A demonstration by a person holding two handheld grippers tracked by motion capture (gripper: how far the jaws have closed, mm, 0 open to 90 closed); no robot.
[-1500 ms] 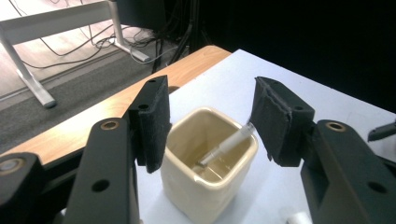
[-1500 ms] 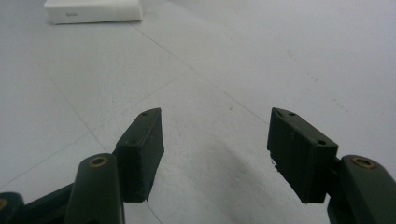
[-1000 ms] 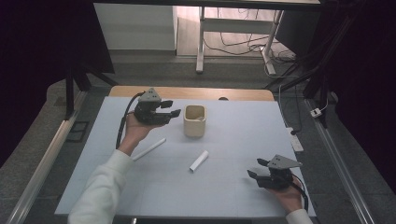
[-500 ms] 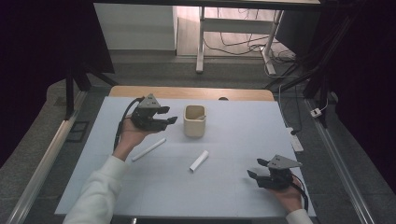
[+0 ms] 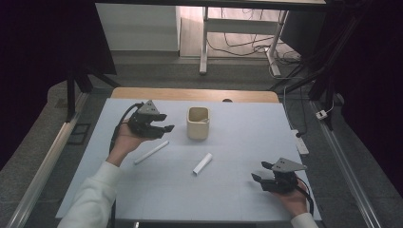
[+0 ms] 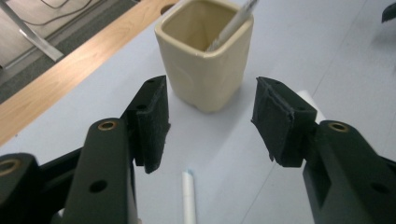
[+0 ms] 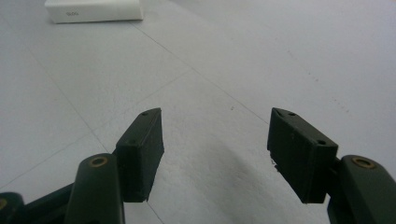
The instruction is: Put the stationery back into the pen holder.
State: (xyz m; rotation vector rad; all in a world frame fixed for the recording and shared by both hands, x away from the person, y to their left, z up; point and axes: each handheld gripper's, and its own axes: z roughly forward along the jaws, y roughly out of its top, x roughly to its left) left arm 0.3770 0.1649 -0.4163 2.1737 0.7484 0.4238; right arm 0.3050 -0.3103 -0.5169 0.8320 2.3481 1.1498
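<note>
The person's left arm reaches forward in a white sleeve (image 5: pixel 95 194), its hand holding the left claw (image 5: pixel 164 127) raised and level, pointing to the right in the high view; its jaws stand apart with nothing gripped between the pads (image 6: pixel 152 123). The right hand (image 5: pixel 292 199) sits low by the near edge, its right claw (image 5: pixel 259 171) pointing left, jaws parted and empty.
</note>
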